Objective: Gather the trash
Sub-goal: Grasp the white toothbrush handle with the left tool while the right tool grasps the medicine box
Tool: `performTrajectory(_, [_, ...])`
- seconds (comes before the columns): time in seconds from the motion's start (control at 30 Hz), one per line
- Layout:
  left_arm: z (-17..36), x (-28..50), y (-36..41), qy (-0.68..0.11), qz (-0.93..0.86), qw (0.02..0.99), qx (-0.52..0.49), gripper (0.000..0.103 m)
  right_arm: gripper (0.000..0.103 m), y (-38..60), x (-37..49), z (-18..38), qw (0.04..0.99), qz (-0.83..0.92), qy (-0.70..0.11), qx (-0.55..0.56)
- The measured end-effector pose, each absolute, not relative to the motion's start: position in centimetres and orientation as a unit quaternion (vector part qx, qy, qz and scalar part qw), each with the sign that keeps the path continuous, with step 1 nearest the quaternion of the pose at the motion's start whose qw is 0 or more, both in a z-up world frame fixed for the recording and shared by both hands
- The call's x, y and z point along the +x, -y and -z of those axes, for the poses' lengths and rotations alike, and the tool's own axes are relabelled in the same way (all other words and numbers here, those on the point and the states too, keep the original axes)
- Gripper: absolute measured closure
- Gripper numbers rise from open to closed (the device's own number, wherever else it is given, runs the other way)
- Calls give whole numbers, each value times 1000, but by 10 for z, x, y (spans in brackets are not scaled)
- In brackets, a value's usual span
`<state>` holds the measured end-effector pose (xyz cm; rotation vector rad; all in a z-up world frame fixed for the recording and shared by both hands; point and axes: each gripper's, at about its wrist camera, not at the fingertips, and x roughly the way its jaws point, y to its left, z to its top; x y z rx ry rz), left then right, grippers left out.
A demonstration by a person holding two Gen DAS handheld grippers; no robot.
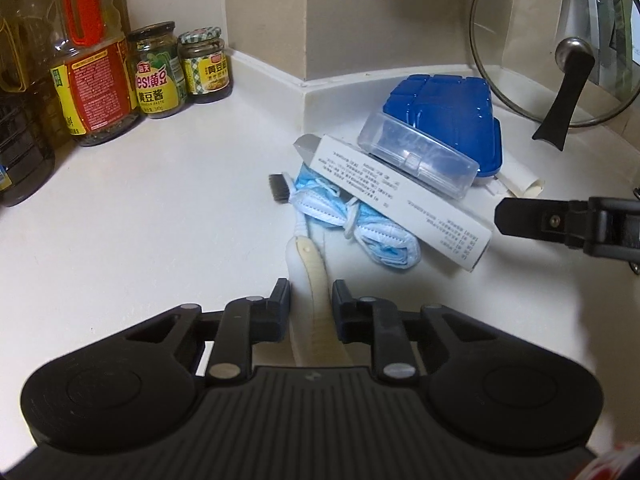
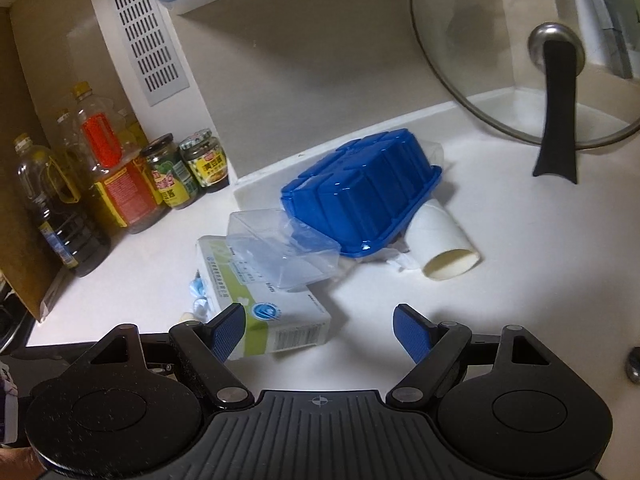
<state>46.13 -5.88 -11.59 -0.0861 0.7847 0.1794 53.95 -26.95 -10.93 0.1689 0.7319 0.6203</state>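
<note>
A trash pile lies on the white counter (image 1: 140,216). My left gripper (image 1: 311,292) is shut on the cream handle of a toothbrush (image 1: 316,304), whose dark bristle head (image 1: 279,187) lies under a crumpled blue face mask (image 1: 352,220). A white carton (image 1: 404,204) lies over the mask, with a clear plastic box (image 1: 420,156) and an upturned blue plastic tray (image 1: 444,116) behind. My right gripper (image 2: 320,330) is open, its left finger beside the carton (image 2: 272,312). The clear box (image 2: 276,252), blue tray (image 2: 360,204) and a cardboard tube (image 2: 444,248) lie ahead of it.
Oil bottles (image 1: 92,68) and sauce jars (image 1: 158,72) stand at the back left by the wall. A glass pot lid (image 1: 560,52) with a black handle leans in the back right corner. The right gripper's finger (image 1: 532,220) shows at the left view's right edge.
</note>
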Motion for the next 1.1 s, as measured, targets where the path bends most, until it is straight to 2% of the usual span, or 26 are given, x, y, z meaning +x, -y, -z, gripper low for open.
performTrajectory(0.5, [101, 435, 27, -358, -101, 925, -81, 83, 22, 237, 565, 122, 851, -366, -372, 62])
performTrajectory(0.8, [97, 432, 21, -355, -112, 924, -87, 83, 22, 237, 580, 133, 825, -397, -391, 87])
performTrajectory(1.1, [94, 427, 22, -353, -107, 925, -91, 83, 30, 236, 561, 126, 842, -389, -365, 80])
